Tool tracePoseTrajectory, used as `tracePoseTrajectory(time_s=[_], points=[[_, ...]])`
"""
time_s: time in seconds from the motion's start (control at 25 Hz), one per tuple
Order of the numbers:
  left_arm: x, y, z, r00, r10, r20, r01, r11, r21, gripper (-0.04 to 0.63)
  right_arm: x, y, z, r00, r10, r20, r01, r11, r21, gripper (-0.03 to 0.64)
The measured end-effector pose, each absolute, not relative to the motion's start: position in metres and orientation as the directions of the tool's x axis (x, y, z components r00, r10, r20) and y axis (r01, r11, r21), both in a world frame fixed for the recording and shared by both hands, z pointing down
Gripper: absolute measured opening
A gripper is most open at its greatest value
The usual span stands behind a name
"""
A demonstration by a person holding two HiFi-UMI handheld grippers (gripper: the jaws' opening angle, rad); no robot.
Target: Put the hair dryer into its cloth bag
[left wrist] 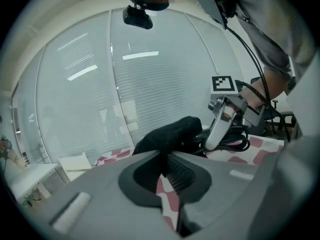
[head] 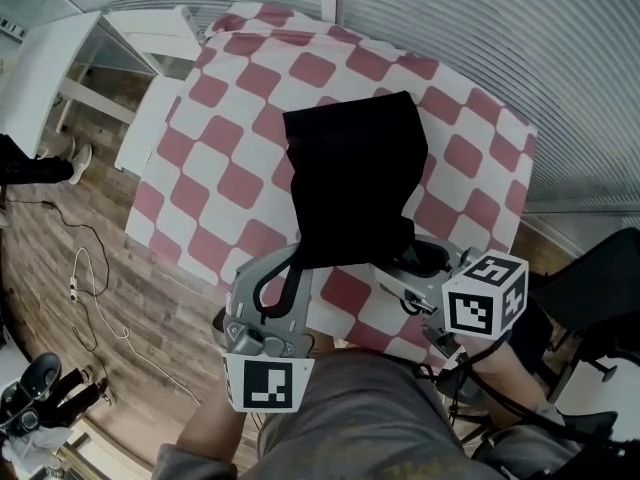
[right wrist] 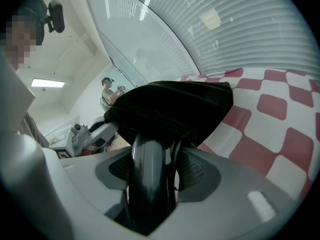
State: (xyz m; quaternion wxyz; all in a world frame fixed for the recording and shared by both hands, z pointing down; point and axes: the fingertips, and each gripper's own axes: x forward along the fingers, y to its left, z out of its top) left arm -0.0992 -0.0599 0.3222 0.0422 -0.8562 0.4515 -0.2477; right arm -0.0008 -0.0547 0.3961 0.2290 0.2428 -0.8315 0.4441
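A black cloth bag [head: 355, 168] lies on the red-and-white checked tablecloth [head: 230, 138]. My left gripper [head: 285, 268] is shut on the bag's near edge, and the black cloth [left wrist: 161, 156] is pinched between its jaws and lifted. My right gripper [head: 412, 268] is shut on the dark grey hair dryer [right wrist: 149, 184], holding it by the handle. The dryer's head is hidden under the bag's mouth [right wrist: 170, 109]. Its black cord [left wrist: 235, 144] is coiled on the cloth beside the right gripper [left wrist: 220, 129].
A white shelf unit [head: 60, 58] stands at the far left. Cables [head: 90, 278] lie on the wooden floor. A black chair [head: 600, 288] is at the right. Window blinds [head: 500, 18] run behind the table. Another person [right wrist: 107, 91] stands far off.
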Motion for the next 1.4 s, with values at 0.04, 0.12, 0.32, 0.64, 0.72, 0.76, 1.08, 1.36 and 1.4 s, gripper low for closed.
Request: tracePoseTrajectory(time_s=[0.04, 0.12, 0.32, 0.64, 0.72, 0.76, 1.08, 1.36, 1.4], points=[[-0.097, -0.057, 0.316, 0.476, -0.800, 0.366, -0.755, -0.585, -0.296, 0.009, 0.001, -0.055, 0.398, -0.772, -0.205, 0.602, -0.616, 0.473, -0.629, 0.262], [-0.088, -0.049, 0.305, 0.493, -0.805, 0.332, -0.753, -0.585, -0.302, 0.009, 0.002, -0.054, 0.400, -0.770, -0.206, 0.604, -0.622, 0.449, -0.641, 0.262], [-0.093, -0.039, 0.317, 0.459, -0.809, 0.369, -0.764, -0.571, -0.302, 0.009, -0.005, -0.051, 0.390, -0.796, -0.204, 0.570, -0.591, 0.467, -0.658, 0.259], [-0.106, -0.054, 0.343, 0.436, -0.796, 0.420, -0.756, -0.577, -0.309, 0.008, -0.001, -0.057, 0.378, -0.797, -0.257, 0.546, -0.601, 0.418, -0.681, 0.258], [-0.088, -0.040, 0.338, 0.476, -0.777, 0.412, -0.730, -0.610, -0.307, 0.008, 0.004, -0.063, 0.384, -0.777, -0.279, 0.564, -0.629, 0.366, -0.686, 0.256], [-0.079, -0.034, 0.334, 0.496, -0.769, 0.403, -0.725, -0.622, -0.296, 0.008, 0.005, -0.065, 0.388, -0.771, -0.280, 0.572, -0.637, 0.348, -0.688, 0.256], [-0.064, -0.022, 0.334, 0.522, -0.737, 0.430, -0.729, -0.647, -0.224, 0.006, -0.006, -0.064, 0.397, -0.752, -0.272, 0.601, -0.657, 0.374, -0.654, 0.252], [-0.071, -0.020, 0.337, 0.509, -0.741, 0.438, -0.747, -0.634, -0.203, 0.006, -0.019, -0.069, 0.403, -0.696, -0.288, 0.658, -0.690, 0.522, -0.501, 0.252], [-0.073, -0.022, 0.340, 0.511, -0.737, 0.442, -0.752, -0.632, -0.186, 0.006, -0.020, -0.070, 0.406, -0.691, -0.291, 0.662, -0.694, 0.523, -0.495, 0.252]])
